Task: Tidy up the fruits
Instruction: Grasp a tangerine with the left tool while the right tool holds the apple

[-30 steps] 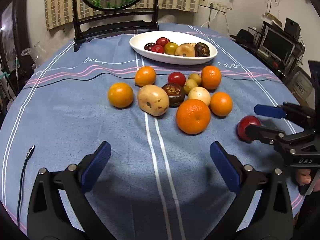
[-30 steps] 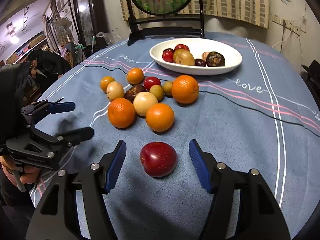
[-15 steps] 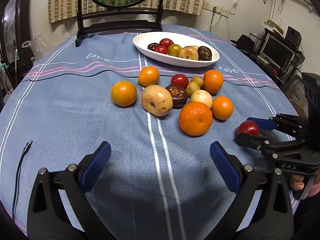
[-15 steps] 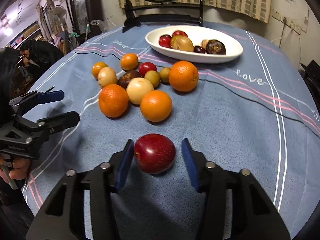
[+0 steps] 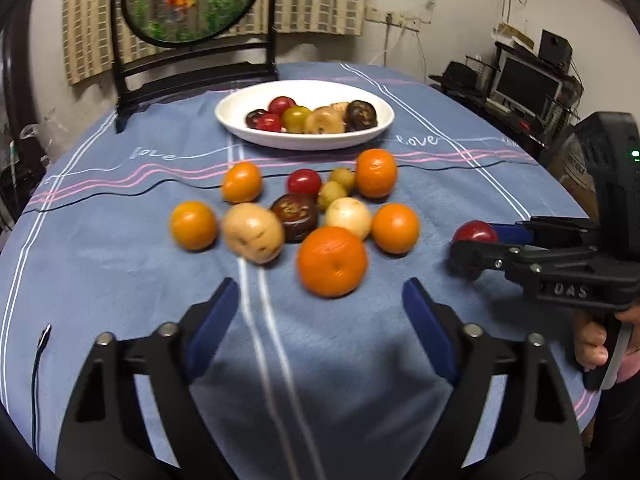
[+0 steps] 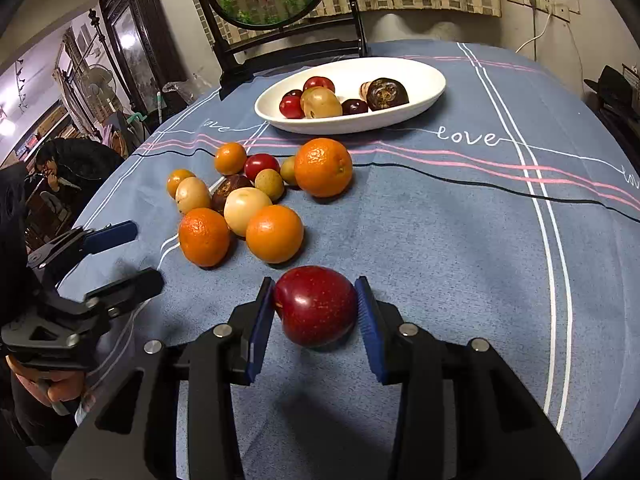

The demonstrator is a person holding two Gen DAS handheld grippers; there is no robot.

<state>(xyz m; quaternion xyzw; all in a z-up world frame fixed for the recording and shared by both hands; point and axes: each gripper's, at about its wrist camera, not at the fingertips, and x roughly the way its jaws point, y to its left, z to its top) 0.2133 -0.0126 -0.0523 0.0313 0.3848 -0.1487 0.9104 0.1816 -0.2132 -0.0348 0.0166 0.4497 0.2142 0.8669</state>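
Closed in on the red apple (image 6: 316, 306) over the last second: right claw (image 6: 316, 312), wide apart around the fruit a second ago, now with both blue pads pressed against its sides. Gripping the apple, then, with the fruit either just off or barely on the blue tabletop (image 6: 460, 248); cannot tell which, though a shadow shows beneath it. Seen from the left wrist as well, same apple (image 5: 475, 233) pinched in the right claw (image 5: 470, 240) at the right side of the cloth.

Left claw (image 5: 320, 320) wide open and empty, hovering above bare cloth short of the loose pile, nearest to the big orange (image 5: 332, 261) just ahead of its fingers.

White dish (image 6: 424, 80) at the far end, already holding several dark and red fruits. Straight ahead and slightly left of the gripped apple, beyond the loose cluster of oranges and small fruits. Coming move probably a lift and a forward carry to that dish. Relation that matters: dish well apart from the apple, with the near orange (image 6: 274, 234) and the far orange (image 6: 323, 167) lying to the left of a direct line, so a path kept to the right and raised enough looks free of them. Right hand clearly the one placed for this delivery; left better placed for the pile.
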